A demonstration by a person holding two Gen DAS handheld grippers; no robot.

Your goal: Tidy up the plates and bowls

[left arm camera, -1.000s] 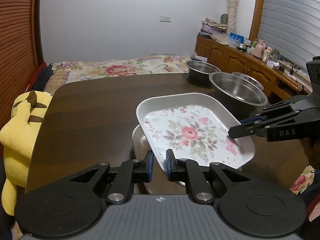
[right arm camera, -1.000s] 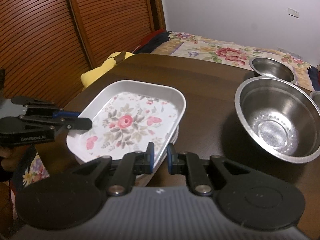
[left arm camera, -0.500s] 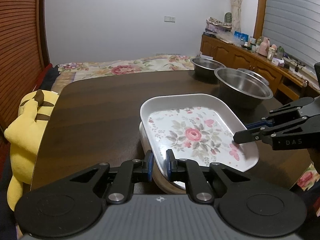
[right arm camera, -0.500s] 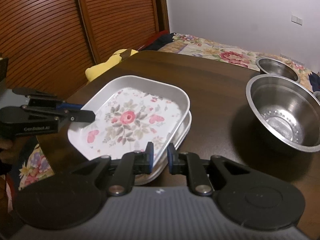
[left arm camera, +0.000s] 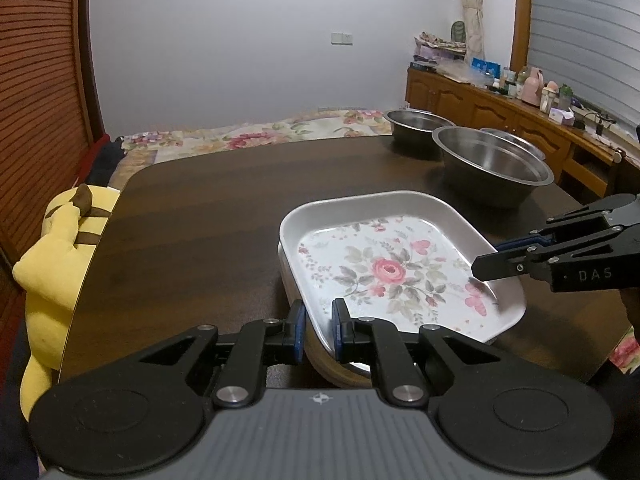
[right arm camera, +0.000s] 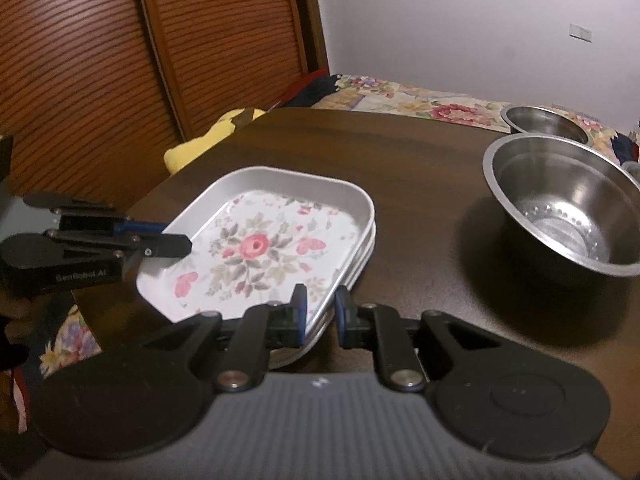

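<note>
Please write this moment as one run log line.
left gripper: shut on floral plate rim | right gripper: shut on opposite rim | plate: on stack | steel bowls: untouched

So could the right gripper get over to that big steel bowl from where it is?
Probably yes. The right gripper grips the floral plate, so it must let go first. Bare table lies between it and the big steel bowl, with nothing in the way.

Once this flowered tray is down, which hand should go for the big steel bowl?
Right, likely. The big steel bowl sits just beyond the right tongs, with only bare table between. The left tongs hold the flowered tray by its opposite edge, farther from the bowl.
</note>
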